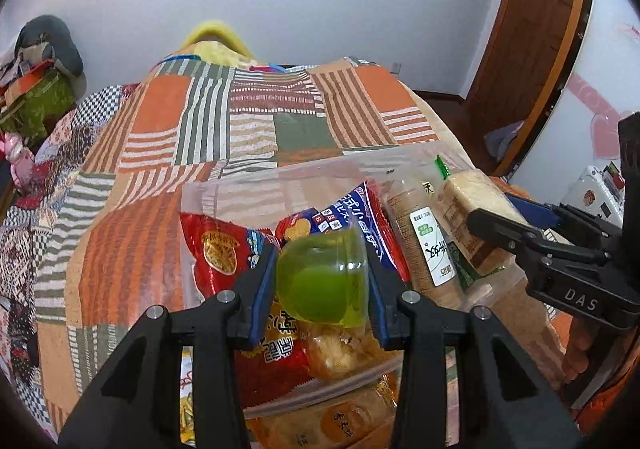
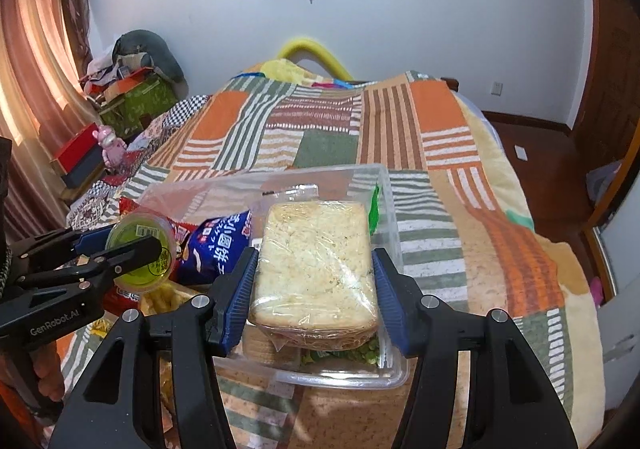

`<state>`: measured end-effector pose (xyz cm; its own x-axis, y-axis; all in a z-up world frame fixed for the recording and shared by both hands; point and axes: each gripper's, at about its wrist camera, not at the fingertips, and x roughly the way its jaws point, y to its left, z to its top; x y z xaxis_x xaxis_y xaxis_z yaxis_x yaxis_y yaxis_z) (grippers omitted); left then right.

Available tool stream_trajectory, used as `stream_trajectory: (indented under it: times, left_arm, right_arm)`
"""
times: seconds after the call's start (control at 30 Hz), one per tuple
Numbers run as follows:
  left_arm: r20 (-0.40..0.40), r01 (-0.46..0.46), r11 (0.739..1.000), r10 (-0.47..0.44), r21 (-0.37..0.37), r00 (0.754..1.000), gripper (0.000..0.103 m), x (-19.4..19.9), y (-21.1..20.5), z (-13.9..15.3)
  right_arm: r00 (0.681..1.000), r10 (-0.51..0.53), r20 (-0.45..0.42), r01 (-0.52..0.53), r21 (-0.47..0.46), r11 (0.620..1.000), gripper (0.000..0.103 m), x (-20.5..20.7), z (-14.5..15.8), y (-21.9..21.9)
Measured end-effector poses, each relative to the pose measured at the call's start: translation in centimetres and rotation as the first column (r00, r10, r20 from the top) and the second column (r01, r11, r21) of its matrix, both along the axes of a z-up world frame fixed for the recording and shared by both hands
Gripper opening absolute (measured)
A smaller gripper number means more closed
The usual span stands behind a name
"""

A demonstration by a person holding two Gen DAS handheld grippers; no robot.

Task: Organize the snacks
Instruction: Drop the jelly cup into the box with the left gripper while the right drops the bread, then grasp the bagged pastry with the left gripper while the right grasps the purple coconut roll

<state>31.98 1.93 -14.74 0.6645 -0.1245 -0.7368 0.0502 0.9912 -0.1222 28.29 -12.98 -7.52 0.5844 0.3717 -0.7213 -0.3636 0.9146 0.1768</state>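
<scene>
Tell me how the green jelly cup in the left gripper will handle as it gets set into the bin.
The green jelly cup is a smooth, rounded plastic tub, so it may slip in the left gripper. Its thin clear wall probably dents under a hard squeeze. Set on the crinkly packets in the clear bin, it will likely tip or roll.

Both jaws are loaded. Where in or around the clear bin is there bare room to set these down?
In the clear bin, bare room shows only along the far wall, beyond the wrapped bread held by the right gripper. Its left half is crowded with the blue bag and red bag, under the jelly cup in the left gripper. The quilt right of the bin is open.
</scene>
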Motion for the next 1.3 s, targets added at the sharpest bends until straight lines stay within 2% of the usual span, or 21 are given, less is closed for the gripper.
stream_trajectory:
  times: [0.17, 0.3, 0.5, 0.67, 0.97, 1.13, 1.3]
  left_arm:
    - [0.018, -0.006, 1.0, 0.006, 0.005, 1.0, 0.048, -0.8, 0.0, 0.8]
    - [0.036, -0.004, 1.0, 0.004, 0.013, 0.999, 0.049, -2.3, -0.1, 2.1]
    - [0.078, 0.001, 0.999, -0.004, 0.039, 0.997, 0.058, -6.3, -0.1, 4.5]
    - [0.081, 0.008, 0.998, -0.013, 0.062, 0.997, 0.064, -10.0, 0.2, 5.1]
    - [0.056, 0.027, 0.994, -0.033, 0.103, 0.998, 0.07, -16.9, 0.6, 3.7]
    - [0.022, 0.031, 0.994, -0.034, 0.109, 0.999, 0.071, -19.0, 0.7, 2.2]
    - [-0.023, 0.034, 0.995, -0.032, 0.089, 0.999, 0.071, -19.3, 0.4, 0.6]
  right_arm:
    - [1.0, 0.009, 0.004, -0.009, 0.009, 1.0, 0.055, -0.7, 0.8, -0.7]
    - [0.999, 0.018, 0.027, -0.017, -0.011, 1.0, 0.056, -1.7, 1.9, -0.8]
    - [0.998, 0.041, 0.048, -0.04, -0.025, 0.999, 0.059, -4.4, 3.2, -1.0]
    - [0.997, 0.061, 0.043, -0.059, -0.04, 0.997, 0.065, -7.5, 3.3, -1.0]
    - [0.993, 0.101, -0.064, -0.104, -0.034, 0.994, 0.067, -12.7, 0.4, 0.3]
    - [0.988, 0.112, -0.11, -0.117, -0.042, 0.992, 0.071, -14.0, -1.3, 1.3]
    - [0.974, 0.133, -0.183, -0.145, -0.051, 0.988, 0.072, -14.3, -3.5, 2.5]
